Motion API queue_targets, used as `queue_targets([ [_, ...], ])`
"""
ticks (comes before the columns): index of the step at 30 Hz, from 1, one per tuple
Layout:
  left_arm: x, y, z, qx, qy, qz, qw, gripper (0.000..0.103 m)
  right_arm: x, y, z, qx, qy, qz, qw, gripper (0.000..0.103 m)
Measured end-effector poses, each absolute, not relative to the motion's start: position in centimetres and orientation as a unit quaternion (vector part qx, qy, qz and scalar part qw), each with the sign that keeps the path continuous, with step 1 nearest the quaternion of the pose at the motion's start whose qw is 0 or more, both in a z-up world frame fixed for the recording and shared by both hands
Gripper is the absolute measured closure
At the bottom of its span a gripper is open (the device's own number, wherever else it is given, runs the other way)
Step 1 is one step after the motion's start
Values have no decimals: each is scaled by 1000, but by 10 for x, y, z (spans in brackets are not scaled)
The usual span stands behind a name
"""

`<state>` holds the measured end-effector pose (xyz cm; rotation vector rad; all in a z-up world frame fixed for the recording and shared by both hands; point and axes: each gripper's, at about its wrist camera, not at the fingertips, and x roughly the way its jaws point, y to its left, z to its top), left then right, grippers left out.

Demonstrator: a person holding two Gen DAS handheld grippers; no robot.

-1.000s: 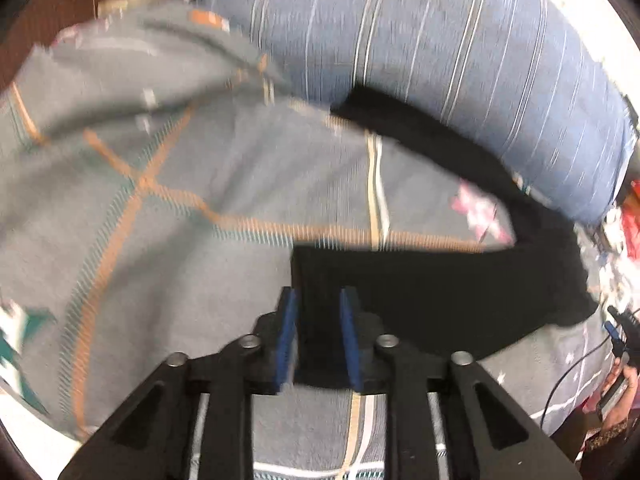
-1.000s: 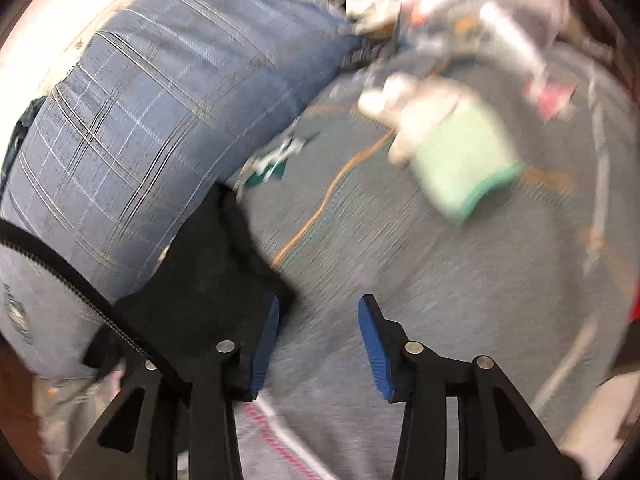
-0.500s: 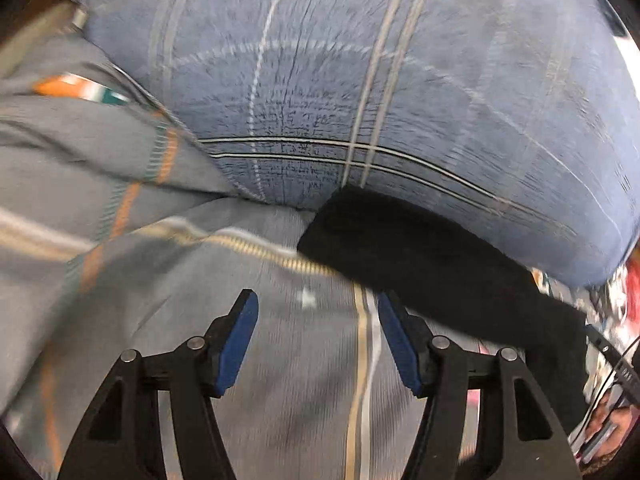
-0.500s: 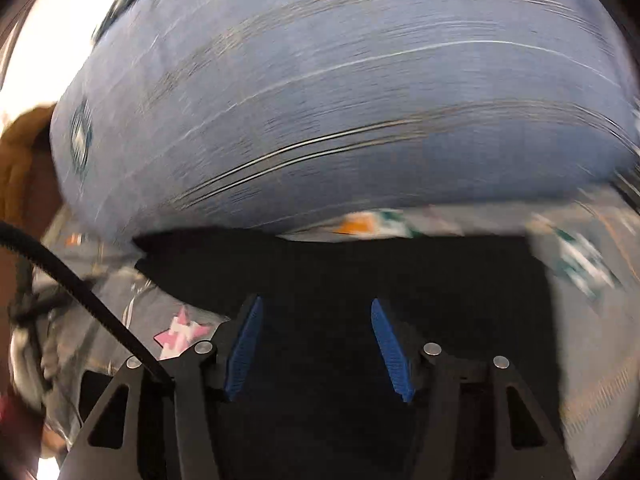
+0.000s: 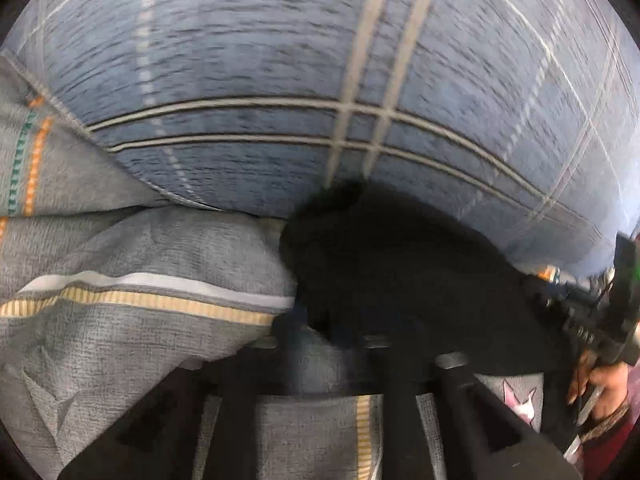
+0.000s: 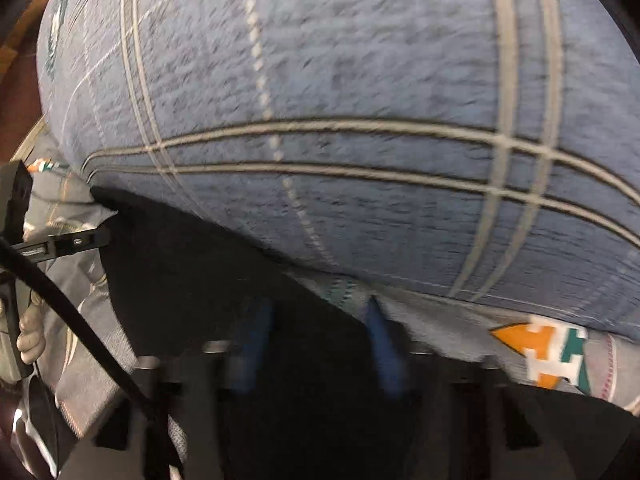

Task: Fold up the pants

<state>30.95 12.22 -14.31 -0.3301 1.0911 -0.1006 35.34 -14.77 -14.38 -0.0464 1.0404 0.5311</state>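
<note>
Both tongs have just swung in from apart and now sit over the black pants, hard against the blue pillow [image 5: 320, 80] that fills the upper half of each frame. Half a second ago their jaws stood wide. Now the left tongs [image 5: 332, 336] are closing on a bunched corner of the pants [image 5: 400, 272] at lower centre, cloth between the jaws and seemingly pinched. The right tongs [image 6: 320, 344] are also closing, their blue pads dug into the pants [image 6: 200, 272] at lower centre, where the dark cloth meets the grey bedsheet [image 6: 460, 320] (blur hides whether the pads press yet). The pants lie as a dark band along the foot of the pillow on the bed, left corner rumpled up. I judge this the grip on the far edge, ready to draw it back for the next fold. A hand [image 5: 604, 384] shows at lower right in the left view.
</note>
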Motion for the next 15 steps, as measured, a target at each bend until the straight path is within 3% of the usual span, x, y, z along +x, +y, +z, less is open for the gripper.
queue_targets([
  [2, 307, 120, -136, -155, 509, -41, 846, 95, 351, -152, -142, -8, 488, 254, 835, 92],
  [15, 207, 83, -37, -113, 403, -68, 906, 95, 249, -162, -53, -15, 392, 233, 890, 93],
])
